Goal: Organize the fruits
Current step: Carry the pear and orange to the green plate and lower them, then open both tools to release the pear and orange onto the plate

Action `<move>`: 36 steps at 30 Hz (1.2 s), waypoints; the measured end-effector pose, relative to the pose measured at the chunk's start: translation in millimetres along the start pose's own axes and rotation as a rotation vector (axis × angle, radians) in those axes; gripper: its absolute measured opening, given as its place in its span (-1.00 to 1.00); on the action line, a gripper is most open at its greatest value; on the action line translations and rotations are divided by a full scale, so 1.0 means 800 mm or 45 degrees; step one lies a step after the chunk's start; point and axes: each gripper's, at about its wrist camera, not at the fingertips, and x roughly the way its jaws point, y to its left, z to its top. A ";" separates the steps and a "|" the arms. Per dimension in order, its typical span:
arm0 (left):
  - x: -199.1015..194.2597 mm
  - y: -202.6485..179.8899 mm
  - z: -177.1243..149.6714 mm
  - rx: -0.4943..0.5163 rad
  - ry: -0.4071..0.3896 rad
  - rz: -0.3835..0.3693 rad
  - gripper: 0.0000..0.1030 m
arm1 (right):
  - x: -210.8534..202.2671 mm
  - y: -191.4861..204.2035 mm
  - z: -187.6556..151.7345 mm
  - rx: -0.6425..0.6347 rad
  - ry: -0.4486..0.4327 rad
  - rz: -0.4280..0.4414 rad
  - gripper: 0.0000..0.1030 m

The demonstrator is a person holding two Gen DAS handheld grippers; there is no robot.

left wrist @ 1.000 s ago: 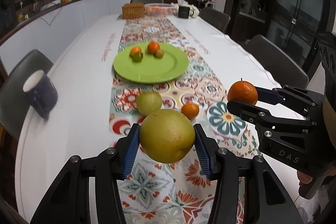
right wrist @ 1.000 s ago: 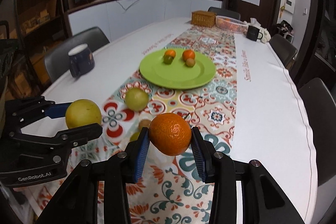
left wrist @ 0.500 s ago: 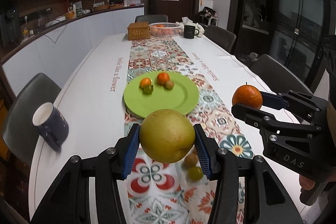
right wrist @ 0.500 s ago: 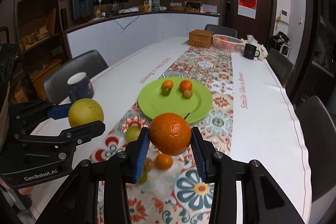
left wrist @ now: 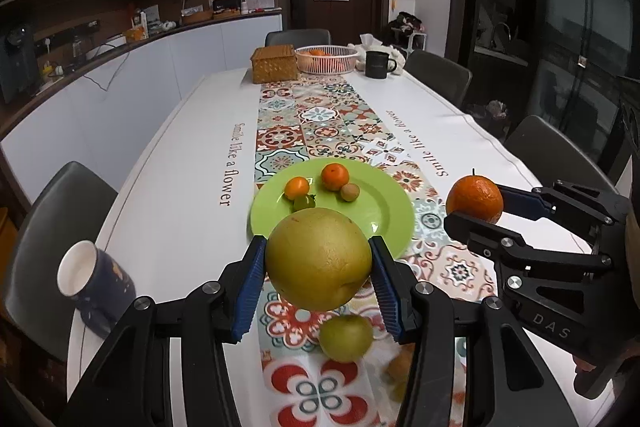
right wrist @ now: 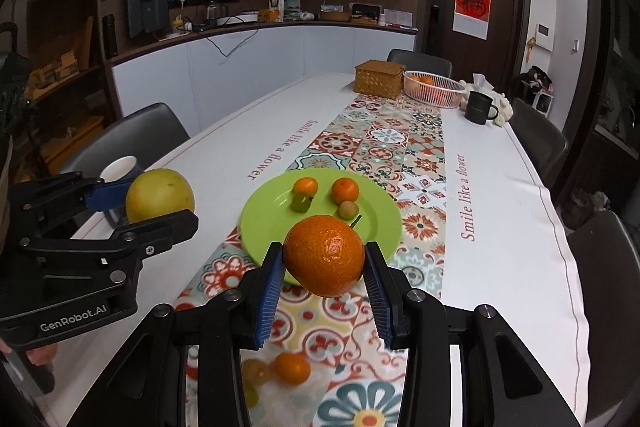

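My left gripper (left wrist: 318, 277) is shut on a big yellow-green pomelo (left wrist: 319, 259), held in the air just short of the green plate (left wrist: 384, 205). My right gripper (right wrist: 324, 275) is shut on a large orange (right wrist: 324, 259), also raised before the plate (right wrist: 264, 215). Two small oranges, a brownish fruit (left wrist: 350, 192) and a small green fruit (left wrist: 304, 203) lie on the plate. On the runner under the grippers lie a green apple (left wrist: 346, 337) and a small orange (right wrist: 293, 367). Each gripper shows in the other's view: the right gripper (left wrist: 476, 205) and the left gripper (right wrist: 160, 201).
A dark mug (left wrist: 94, 279) stands at the left table edge. At the far end are a wicker box (left wrist: 274, 63), a white basket (left wrist: 327, 59) with oranges and a black mug (left wrist: 377, 64). Grey chairs surround the table.
Both grippers have risen and moved forward toward the plate with their fruit. The apple and small orange on the runner have slipped from ahead to beneath the fingers.
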 end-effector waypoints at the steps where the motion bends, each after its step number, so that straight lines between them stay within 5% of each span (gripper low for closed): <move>1: 0.008 0.002 0.002 0.001 0.008 -0.001 -0.03 | 0.009 -0.003 0.003 0.005 0.008 0.001 -0.21; 18: 0.132 0.031 0.006 -0.011 0.182 -0.075 -0.03 | 0.124 -0.016 0.008 0.018 0.177 0.024 -0.21; 31: 0.175 0.037 -0.006 -0.004 0.311 -0.088 -0.02 | 0.166 -0.022 -0.007 0.039 0.255 0.024 -0.21; 33: 0.170 0.038 -0.006 -0.006 0.288 -0.076 0.17 | 0.168 -0.023 -0.008 0.049 0.264 0.021 -0.19; 36: 0.160 0.039 -0.005 0.004 0.257 -0.049 0.20 | 0.162 -0.024 -0.008 0.053 0.238 0.001 -0.01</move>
